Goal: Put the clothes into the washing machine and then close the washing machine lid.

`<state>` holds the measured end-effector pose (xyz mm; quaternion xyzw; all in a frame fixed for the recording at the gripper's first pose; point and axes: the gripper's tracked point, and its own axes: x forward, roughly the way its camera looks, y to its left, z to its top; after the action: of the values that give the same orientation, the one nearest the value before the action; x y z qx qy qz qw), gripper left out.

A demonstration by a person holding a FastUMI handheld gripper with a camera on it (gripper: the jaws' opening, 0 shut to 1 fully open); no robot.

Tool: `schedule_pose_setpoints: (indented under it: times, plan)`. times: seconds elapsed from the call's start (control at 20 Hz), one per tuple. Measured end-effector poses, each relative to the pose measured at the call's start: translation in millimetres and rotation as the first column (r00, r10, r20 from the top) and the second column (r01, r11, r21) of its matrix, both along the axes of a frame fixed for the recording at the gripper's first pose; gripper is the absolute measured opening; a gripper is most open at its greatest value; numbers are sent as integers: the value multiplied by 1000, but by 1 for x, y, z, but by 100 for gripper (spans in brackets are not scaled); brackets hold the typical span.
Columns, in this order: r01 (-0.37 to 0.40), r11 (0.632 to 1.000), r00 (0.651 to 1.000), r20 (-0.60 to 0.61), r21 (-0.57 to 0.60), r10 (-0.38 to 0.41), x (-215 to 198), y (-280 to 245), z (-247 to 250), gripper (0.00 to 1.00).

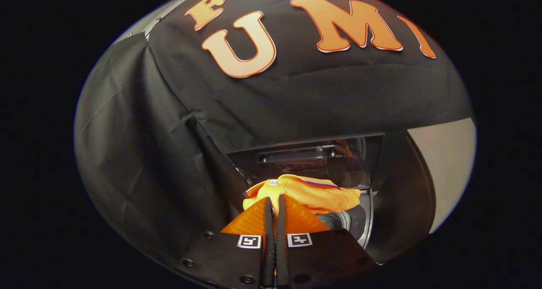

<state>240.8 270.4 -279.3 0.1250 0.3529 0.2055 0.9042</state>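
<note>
An orange garment (313, 194) with a thin blue trim hangs bunched at my fingertips, above the dark round drum (351, 223) of the washing machine. My gripper (274, 201) is shut on the garment, with only a thin slit left between the two fingers. Behind the garment the machine's dark lid (313, 160) stands raised and open, a long handle slot across its upper part. The drum's rim shows to the right of my fingers, under the cloth's lower edge.
Black cloth walls (148, 153) close in on the left and behind the machine. A dark curved panel (406, 196) lies to the right of the lid, with a pale wall (449, 162) past it.
</note>
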Motion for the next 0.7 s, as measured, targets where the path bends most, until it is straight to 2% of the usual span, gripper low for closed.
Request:
schedule_pose_setpoints:
  times: [0.3, 0.7]
  plan:
    - [14, 999, 996, -86, -29, -16, 9, 10, -76, 9]
    - [26, 996, 989, -141, -84, -38, 17, 16, -165, 9]
